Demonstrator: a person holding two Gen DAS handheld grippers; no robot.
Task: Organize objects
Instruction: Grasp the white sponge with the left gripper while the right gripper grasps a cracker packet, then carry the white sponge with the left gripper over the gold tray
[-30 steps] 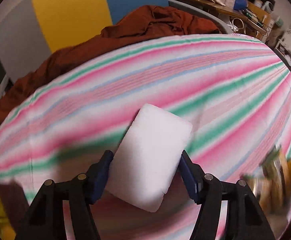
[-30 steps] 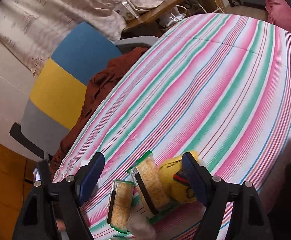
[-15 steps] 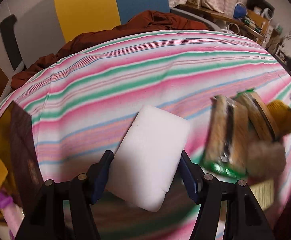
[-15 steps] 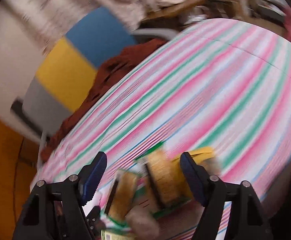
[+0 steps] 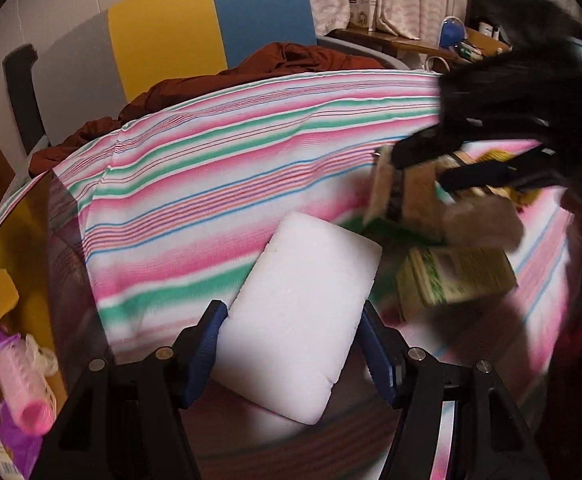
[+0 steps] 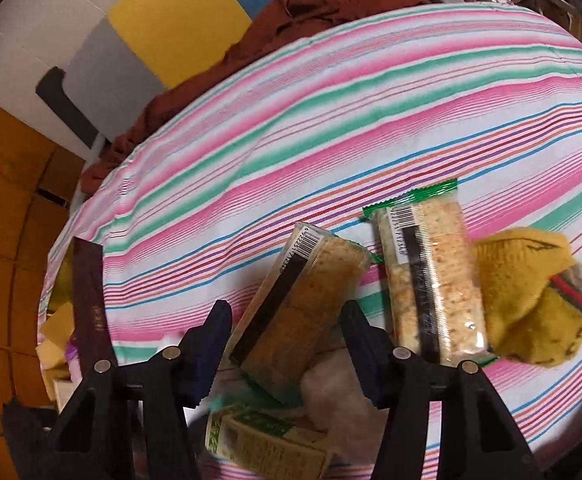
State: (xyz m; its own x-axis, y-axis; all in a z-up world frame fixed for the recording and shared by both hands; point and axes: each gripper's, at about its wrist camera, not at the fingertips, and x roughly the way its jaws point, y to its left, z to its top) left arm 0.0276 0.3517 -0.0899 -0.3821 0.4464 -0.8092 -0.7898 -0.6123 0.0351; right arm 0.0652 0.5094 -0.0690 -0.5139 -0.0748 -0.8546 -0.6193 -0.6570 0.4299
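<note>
The left gripper clamps a white foam block; the right gripper, jaws just closing, straddles a cracker packet on the striped surface

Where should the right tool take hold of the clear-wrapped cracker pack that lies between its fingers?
Grip the clear-wrapped cracker pack across its narrow width, on the two long edges near the middle, coming from above. It lies flat and slanted on the striped cloth, with the long sides already facing the right tool, whose jaws have just been closing.
</note>
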